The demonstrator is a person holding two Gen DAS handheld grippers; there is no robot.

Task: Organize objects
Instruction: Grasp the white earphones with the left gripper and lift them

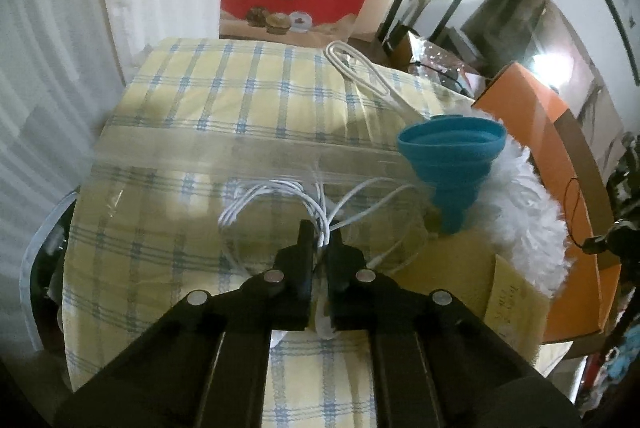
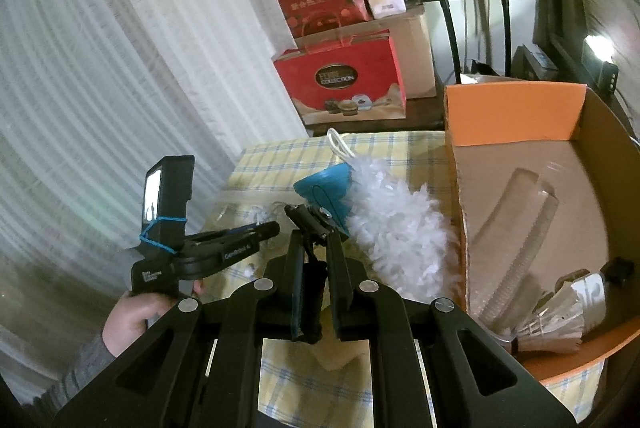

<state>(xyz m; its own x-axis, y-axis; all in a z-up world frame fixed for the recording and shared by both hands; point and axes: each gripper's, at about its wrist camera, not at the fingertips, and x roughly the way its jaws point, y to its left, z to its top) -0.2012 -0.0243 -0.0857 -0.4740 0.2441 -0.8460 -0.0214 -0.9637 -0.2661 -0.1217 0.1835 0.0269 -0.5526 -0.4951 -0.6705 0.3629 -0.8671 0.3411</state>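
My left gripper [image 1: 320,234] is shut on a clear plastic bag holding a coiled white cable [image 1: 276,199], low over the checked tablecloth [image 1: 208,95]. A blue collapsible funnel [image 1: 450,163] and a white fluffy duster [image 1: 524,203] lie to its right. My right gripper [image 2: 316,224] is shut on a small black mount with a clamp head [image 2: 310,218], held above the cloth beside the duster [image 2: 400,236] and funnel [image 2: 326,187]. The left gripper's body and the hand holding it [image 2: 192,256] show at left in the right wrist view.
An orange cardboard box [image 2: 516,103] at the right holds a clear tube [image 2: 516,240] and a shuttlecock [image 2: 556,324]. A white cable loop [image 1: 360,67] lies at the cloth's far edge. Red gift bags [image 2: 344,79], speakers on stands and a white curtain stand behind.
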